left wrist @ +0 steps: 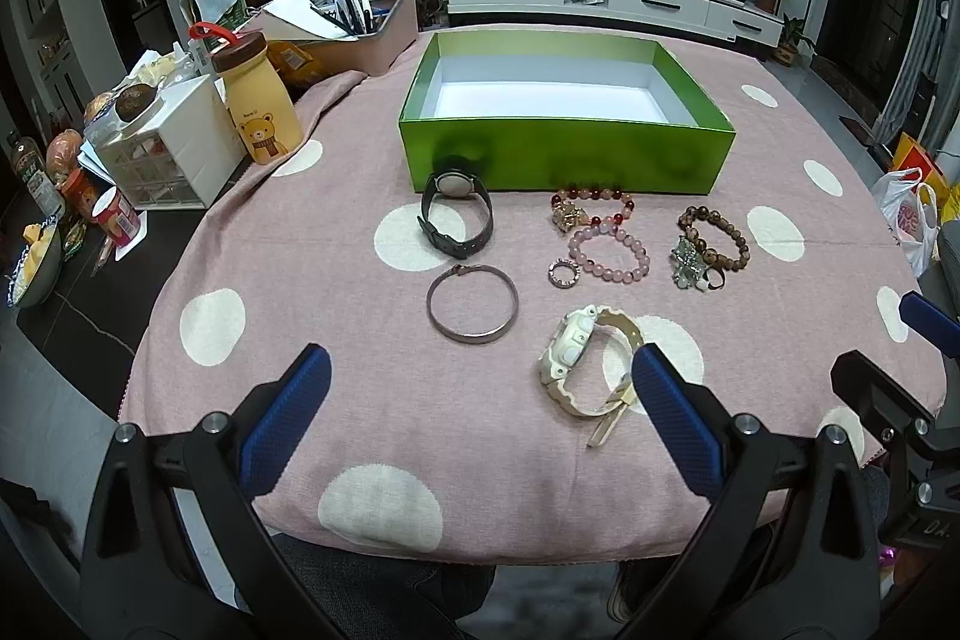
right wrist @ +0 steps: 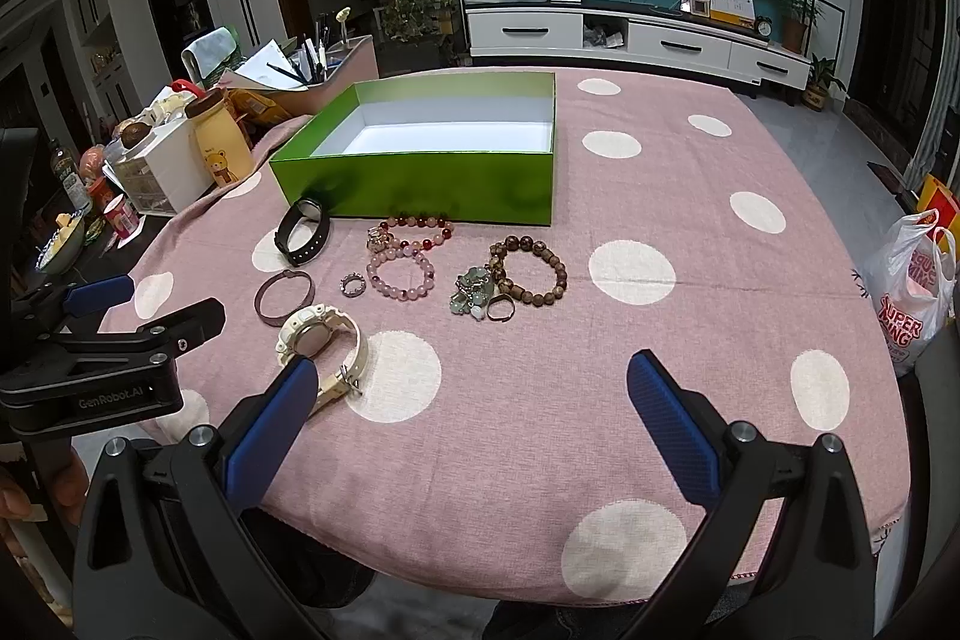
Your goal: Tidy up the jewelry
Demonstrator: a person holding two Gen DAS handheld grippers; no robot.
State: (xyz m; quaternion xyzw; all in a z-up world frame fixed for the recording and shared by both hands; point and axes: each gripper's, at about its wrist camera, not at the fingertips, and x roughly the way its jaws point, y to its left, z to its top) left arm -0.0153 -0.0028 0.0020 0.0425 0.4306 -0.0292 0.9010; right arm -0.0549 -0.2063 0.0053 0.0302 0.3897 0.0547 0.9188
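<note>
An empty green box (left wrist: 564, 154) (right wrist: 420, 187) stands on the pink dotted tablecloth. In front of it lie a black watch (left wrist: 456, 214) (right wrist: 303, 232), a metal bangle (left wrist: 472, 304) (right wrist: 284, 293), a cream watch (left wrist: 585, 361) (right wrist: 321, 340), a pink bead bracelet (left wrist: 609, 253) (right wrist: 401, 271), a red bead bracelet (left wrist: 591, 205) (right wrist: 414, 229), a brown bead bracelet (left wrist: 714, 235) (right wrist: 531, 269), a small ring (left wrist: 564, 274) (right wrist: 353, 285) and a green charm (left wrist: 689, 265) (right wrist: 471, 292). My left gripper (left wrist: 480, 385) is open above the near table edge. My right gripper (right wrist: 471, 391) is open to its right.
At the table's left stand a yellow bear bottle (left wrist: 258, 100) (right wrist: 221, 142), a white drawer unit (left wrist: 174, 148), a pen tray (left wrist: 366, 28), cans and a bowl (left wrist: 36, 262). A white plastic bag (right wrist: 912, 292) hangs off the right edge.
</note>
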